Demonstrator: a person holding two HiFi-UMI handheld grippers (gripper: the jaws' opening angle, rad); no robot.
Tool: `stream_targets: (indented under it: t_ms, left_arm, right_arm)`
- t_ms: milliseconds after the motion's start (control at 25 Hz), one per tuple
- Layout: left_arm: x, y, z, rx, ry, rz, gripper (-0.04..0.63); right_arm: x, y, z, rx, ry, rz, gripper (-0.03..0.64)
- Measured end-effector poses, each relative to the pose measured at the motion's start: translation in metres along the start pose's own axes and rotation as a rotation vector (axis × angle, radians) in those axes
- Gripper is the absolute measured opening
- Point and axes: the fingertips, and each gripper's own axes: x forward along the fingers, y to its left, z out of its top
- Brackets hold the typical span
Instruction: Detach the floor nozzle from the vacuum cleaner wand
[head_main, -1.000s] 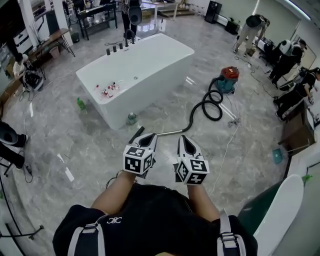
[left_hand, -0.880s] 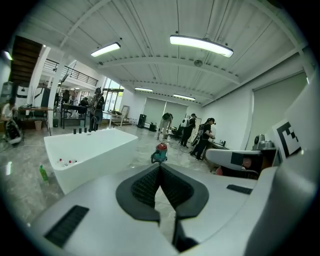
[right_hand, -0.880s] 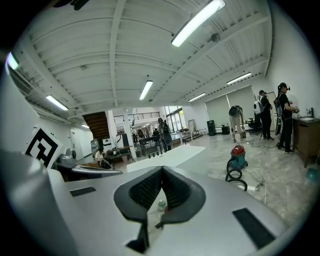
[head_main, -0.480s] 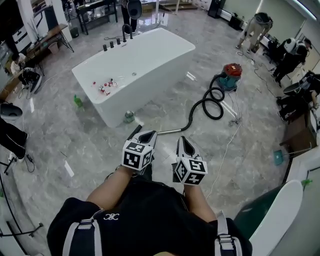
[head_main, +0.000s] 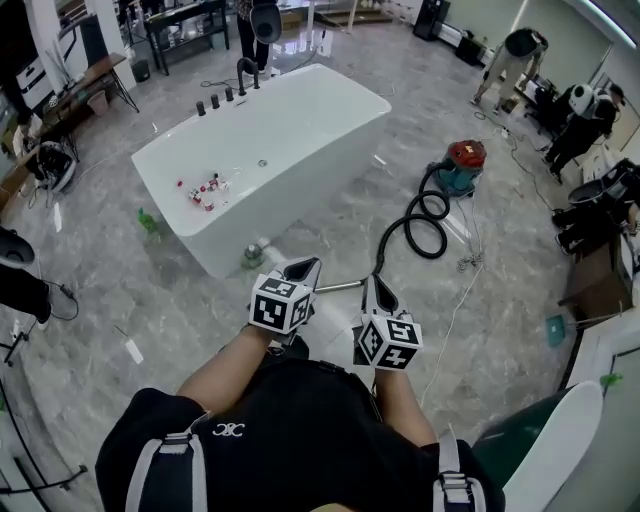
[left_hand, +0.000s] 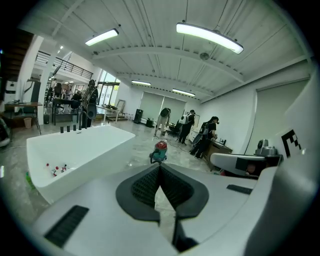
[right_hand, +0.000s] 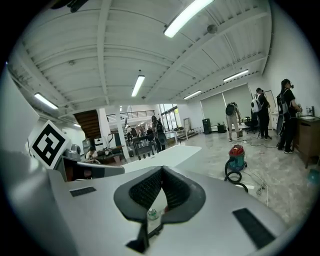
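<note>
Grey marble floor (head_main: 130, 290) fills a big open hall, with people standing at work along the right wall (head_main: 585, 110). A long white bathtub (head_main: 300, 120) stands in the middle, black taps (head_main: 225, 95) lined up on its far rim. To its right sits a red and teal vacuum cleaner (head_main: 462, 165). Its black hose (head_main: 425, 225) coils on the floor and curves toward the person. The hose joins a thin metal wand (head_main: 340, 287) that lies flat on the floor, between the two tongs as the head view shows them. The wand's near end runs under the left tongs (head_main: 305, 265), so the floor nozzle there is hidden and cannot be made out.

Both tongs are held low in front of the person, side by side and pointing toward the tub. In the left gripper view the left tongs are pressed together with nothing between them. The right tongs (head_main: 372, 280) are likewise pressed together and empty.

A green bottle (head_main: 253, 256) stands just beside the tub's near corner. Small red and white bits (head_main: 200, 190) lie inside the tub.
</note>
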Motion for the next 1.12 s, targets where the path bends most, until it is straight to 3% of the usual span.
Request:
stream_targets:
  t_ms: [280, 560, 800, 1120]
  left_arm:
    - [0.06, 0.078, 0.086, 0.041, -0.053, 0.014, 0.006]
    - [0.115, 0.165, 0.106, -0.023, -0.018, 0.018, 0.006]
    - [0.143, 0.23, 0.096, -0.171, 0.001, 0.049, 0.006]
    - [0.149, 0.307, 0.008, -0.392, 0.086, 0.188, 0.006]
  right_arm:
    - [0.117, 0.003, 0.051, -0.044, 0.007, 0.029, 0.005]
    - [0.216, 0.021, 0.063, -0.07, 0.031, 0.091, 0.005]
    - [0.279, 0.033, 0.041, -0.174, 0.17, 0.131, 0.005]
    - [0.332, 0.05, -0.031, -0.26, 0.373, 0.231, 0.005]
